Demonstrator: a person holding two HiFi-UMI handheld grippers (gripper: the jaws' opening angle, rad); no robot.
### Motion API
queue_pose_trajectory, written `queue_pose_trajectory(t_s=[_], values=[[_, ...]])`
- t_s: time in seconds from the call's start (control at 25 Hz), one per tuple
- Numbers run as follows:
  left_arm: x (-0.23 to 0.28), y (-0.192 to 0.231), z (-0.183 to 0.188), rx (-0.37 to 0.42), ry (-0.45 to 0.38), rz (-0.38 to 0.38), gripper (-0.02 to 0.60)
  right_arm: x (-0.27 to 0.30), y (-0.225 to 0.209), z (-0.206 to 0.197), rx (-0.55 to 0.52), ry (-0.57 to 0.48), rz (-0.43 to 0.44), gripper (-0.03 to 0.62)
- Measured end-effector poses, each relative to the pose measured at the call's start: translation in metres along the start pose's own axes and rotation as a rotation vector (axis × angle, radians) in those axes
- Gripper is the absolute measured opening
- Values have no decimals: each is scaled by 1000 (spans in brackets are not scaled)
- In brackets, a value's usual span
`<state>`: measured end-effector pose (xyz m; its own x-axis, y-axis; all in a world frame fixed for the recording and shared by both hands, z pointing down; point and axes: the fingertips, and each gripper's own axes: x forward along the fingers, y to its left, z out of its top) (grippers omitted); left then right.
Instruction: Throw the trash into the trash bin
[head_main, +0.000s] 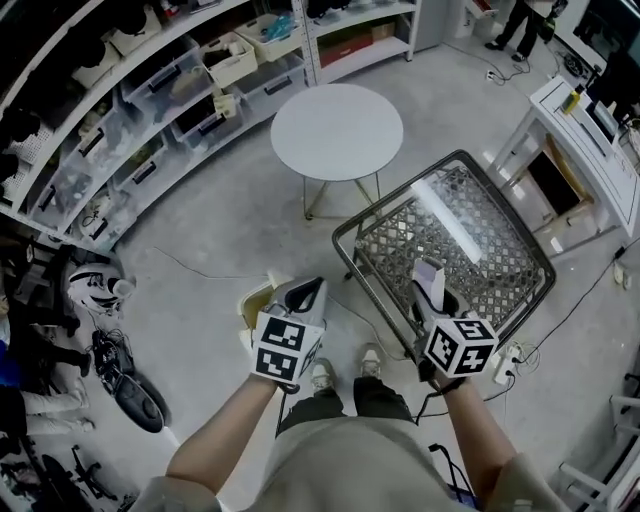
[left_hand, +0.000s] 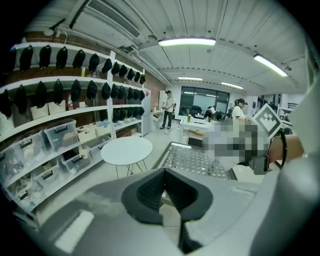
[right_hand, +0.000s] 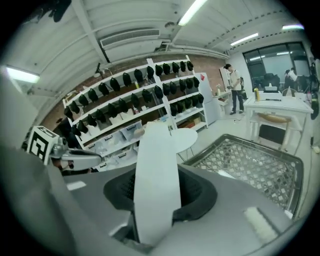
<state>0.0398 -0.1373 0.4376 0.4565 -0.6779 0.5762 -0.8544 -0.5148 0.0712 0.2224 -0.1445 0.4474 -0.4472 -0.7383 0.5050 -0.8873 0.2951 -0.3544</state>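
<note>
Nothing is binned yet: the right hand-held gripper (head_main: 430, 285) clamps a white strip of trash (right_hand: 156, 165) near the wire-mesh basket (head_main: 520, 235), while the left hand-held gripper (head_main: 304, 294), closed and empty, hovers beside what looks like a beige floor bin (head_main: 256, 303).

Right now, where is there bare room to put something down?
The round white table top is bare, bordered by open grey floor. The metal mesh basket beside it looks mostly empty too. The wall shelves are packed with plastic bins; the white desk is cluttered.
</note>
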Motion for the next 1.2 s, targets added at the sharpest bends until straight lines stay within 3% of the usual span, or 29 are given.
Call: queue_pose_trajectory(t_s=[0.28, 0.48, 0.88, 1.2], values=[[-68, 20, 45, -6, -103, 72, 2, -28, 82, 77, -49, -121, 186, 155], [-108, 38, 62, 54, -167, 159, 2, -40, 130, 106, -103, -155, 272, 155], [-144, 80, 48, -19, -175, 269, 2, -24, 188, 117, -241, -145, 377, 155], [-187, 125, 26, -75, -174, 394, 2, 15, 254, 96, -310, -65, 503, 155]])
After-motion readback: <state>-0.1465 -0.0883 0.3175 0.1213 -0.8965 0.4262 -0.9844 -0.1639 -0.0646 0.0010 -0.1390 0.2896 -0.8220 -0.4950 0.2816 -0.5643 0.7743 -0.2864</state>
